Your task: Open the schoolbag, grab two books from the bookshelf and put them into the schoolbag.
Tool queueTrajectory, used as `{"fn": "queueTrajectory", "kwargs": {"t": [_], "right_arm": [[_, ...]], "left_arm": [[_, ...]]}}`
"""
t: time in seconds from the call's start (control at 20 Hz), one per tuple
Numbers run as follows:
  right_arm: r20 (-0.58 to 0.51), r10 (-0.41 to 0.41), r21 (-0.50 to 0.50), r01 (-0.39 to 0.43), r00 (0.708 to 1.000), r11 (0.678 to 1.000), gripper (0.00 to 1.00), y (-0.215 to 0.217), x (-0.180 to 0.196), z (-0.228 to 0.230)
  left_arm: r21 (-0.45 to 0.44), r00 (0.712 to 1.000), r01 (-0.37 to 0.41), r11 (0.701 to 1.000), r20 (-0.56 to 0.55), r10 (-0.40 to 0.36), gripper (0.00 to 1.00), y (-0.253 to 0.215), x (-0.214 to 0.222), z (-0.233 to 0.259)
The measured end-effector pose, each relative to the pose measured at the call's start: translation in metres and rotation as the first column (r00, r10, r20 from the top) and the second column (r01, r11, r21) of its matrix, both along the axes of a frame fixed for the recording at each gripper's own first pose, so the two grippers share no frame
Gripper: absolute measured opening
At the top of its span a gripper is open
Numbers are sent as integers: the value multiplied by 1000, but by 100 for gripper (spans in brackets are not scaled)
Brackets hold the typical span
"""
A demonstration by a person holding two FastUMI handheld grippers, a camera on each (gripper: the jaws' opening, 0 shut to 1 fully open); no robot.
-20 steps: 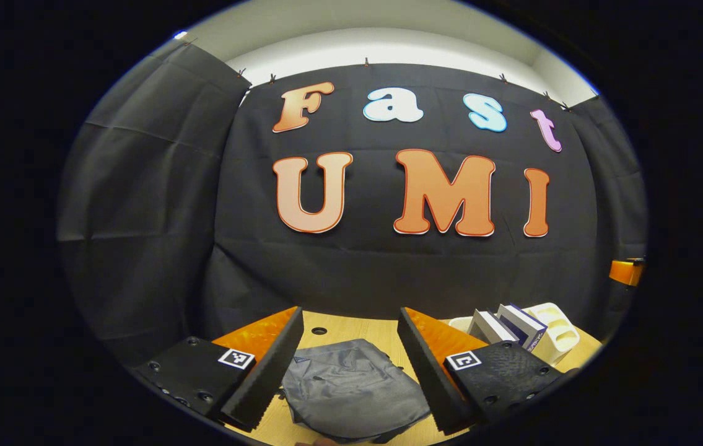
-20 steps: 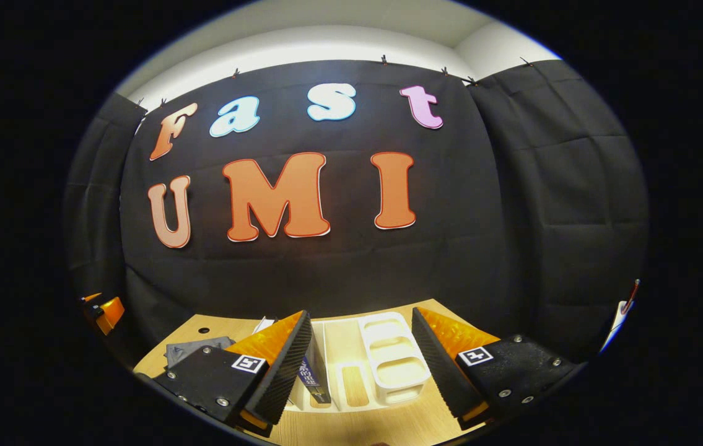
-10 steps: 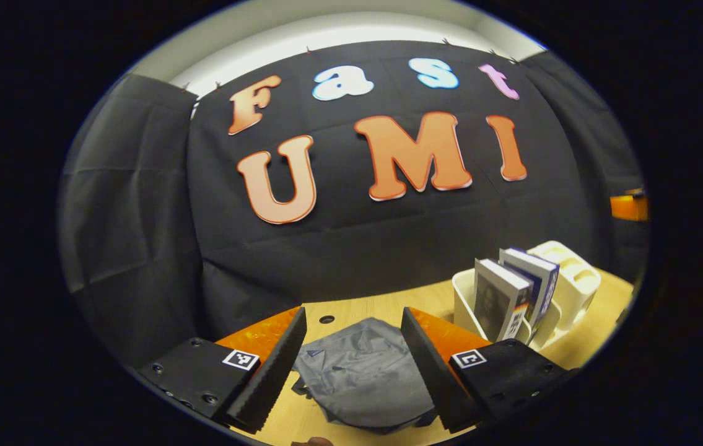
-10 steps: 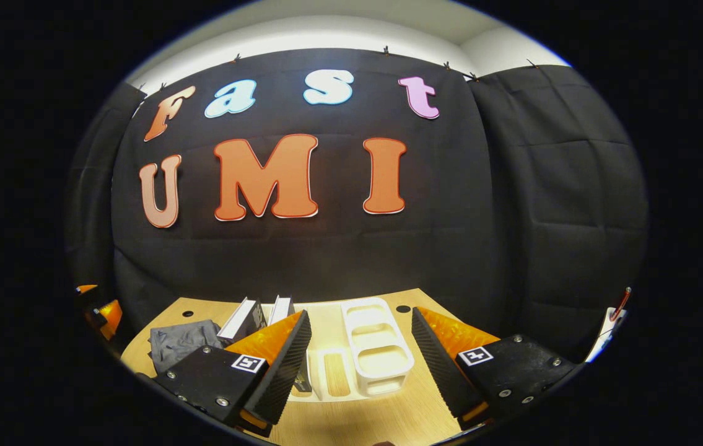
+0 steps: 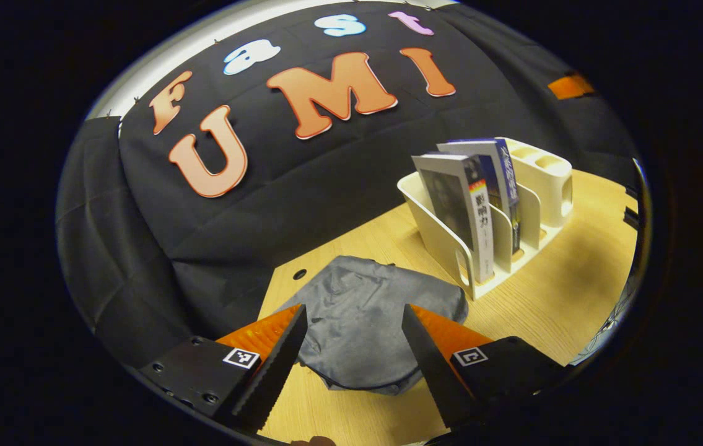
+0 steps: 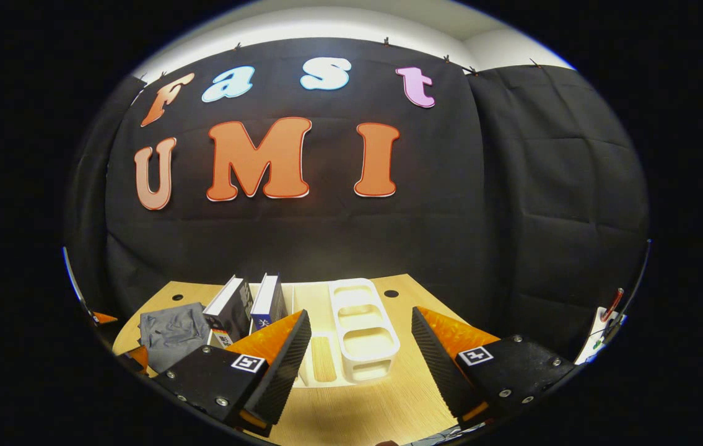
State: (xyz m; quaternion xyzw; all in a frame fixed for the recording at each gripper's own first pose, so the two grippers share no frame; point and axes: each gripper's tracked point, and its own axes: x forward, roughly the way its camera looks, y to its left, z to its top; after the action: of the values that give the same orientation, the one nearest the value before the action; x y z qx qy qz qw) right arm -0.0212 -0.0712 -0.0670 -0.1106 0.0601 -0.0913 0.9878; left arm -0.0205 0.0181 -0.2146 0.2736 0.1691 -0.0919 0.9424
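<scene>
A grey schoolbag (image 5: 363, 322) lies flat on the wooden table (image 5: 549, 303), zipped as far as I can tell. My left gripper (image 5: 351, 365) hovers open just above its near part, holding nothing. To the right stands a white bookshelf (image 5: 512, 217) with two upright books (image 5: 472, 198) in its slots. In the right gripper view the same bookshelf (image 6: 357, 331) sits ahead, the two books (image 6: 249, 303) at its left and the schoolbag (image 6: 171, 331) farther left. My right gripper (image 6: 360, 365) stands open and empty in front of the shelf.
The black cloth wall closes the table's far side. A round cable hole (image 5: 299, 273) lies behind the bag, another cable hole (image 6: 391, 293) behind the shelf. Bare wood stretches in front of the shelf in both views.
The left gripper has tilted down and rolled, bringing the bag and bookshelf fully into sight. The right gripper has pitched slightly down, showing more table.
</scene>
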Motion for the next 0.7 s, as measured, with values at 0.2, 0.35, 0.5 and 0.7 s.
{"fn": "queueTrajectory", "kwargs": {"t": [0.2,0.35,0.5,0.7], "right_arm": [[-25,-21,4,22,999,1000,97,-7,-9,-9],[-31,-36,-25,36,999,999,97,-14,-15,-9],[-42,-60,-29,58,997,998,97,-22,-21,-12],[-48,-98,-19,97,994,995,97,-33,-27,-14]], "left_arm": [[113,996,64,992,-66,-57,98,-10,-11,-49],[164,991,116,980,-92,-102,98,-15,-10,-73],[214,986,151,965,-106,-130,98,-21,-8,-87],[280,983,149,948,-143,-112,98,-16,14,-109]]}}
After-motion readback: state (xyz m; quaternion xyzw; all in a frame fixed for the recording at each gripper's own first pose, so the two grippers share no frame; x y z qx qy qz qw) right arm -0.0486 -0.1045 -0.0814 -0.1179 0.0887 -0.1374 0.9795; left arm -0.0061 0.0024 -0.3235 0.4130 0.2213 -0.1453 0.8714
